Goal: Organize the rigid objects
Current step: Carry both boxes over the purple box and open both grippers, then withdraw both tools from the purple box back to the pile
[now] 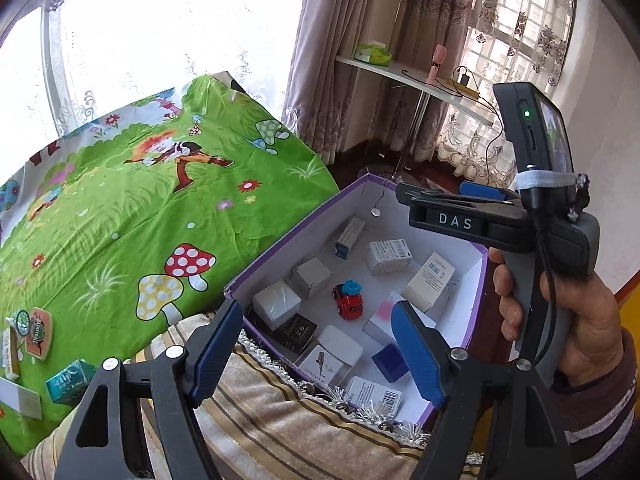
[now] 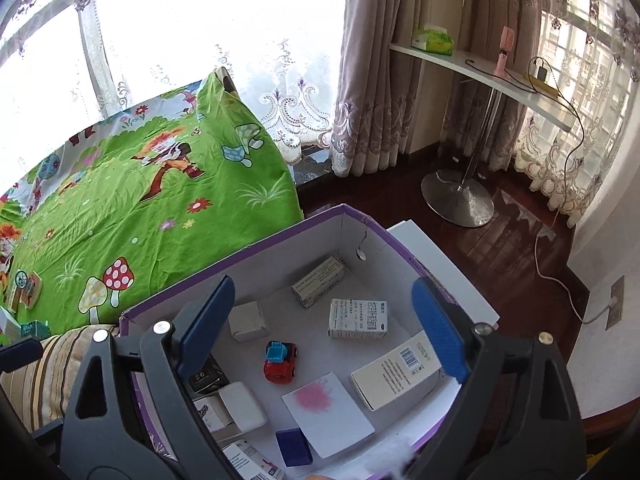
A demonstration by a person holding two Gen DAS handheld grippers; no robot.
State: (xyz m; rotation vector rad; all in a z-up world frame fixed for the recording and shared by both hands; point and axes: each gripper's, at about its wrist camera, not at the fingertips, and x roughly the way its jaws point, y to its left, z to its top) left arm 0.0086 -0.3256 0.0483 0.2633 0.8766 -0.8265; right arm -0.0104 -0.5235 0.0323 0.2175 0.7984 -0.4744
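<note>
A purple-edged cardboard box point(image 1: 296, 232) with a white inside holds several small cartons and a red toy car point(image 1: 349, 300). My left gripper point(image 1: 316, 354) hangs open above the box's near side, with nothing between its blue pads. At the right of the left wrist view, a hand point(image 1: 580, 320) grips the other tool's handle over the box's far corner. In the right wrist view my right gripper point(image 2: 324, 324) stands wide open and empty above the box point(image 2: 240, 256), with the toy car point(image 2: 280, 362) below it. A teal carton point(image 1: 70, 380) and an orange packet point(image 1: 38, 332) lie on the bed.
The bed wears a green cartoon sheet point(image 1: 140, 208). A striped fringed cushion point(image 1: 260, 420) sits against the box's near side. Behind are curtains, a white shelf table point(image 2: 480, 72) on a round metal foot point(image 2: 460, 196), dark wood floor and a cable to a wall socket point(image 2: 614, 304).
</note>
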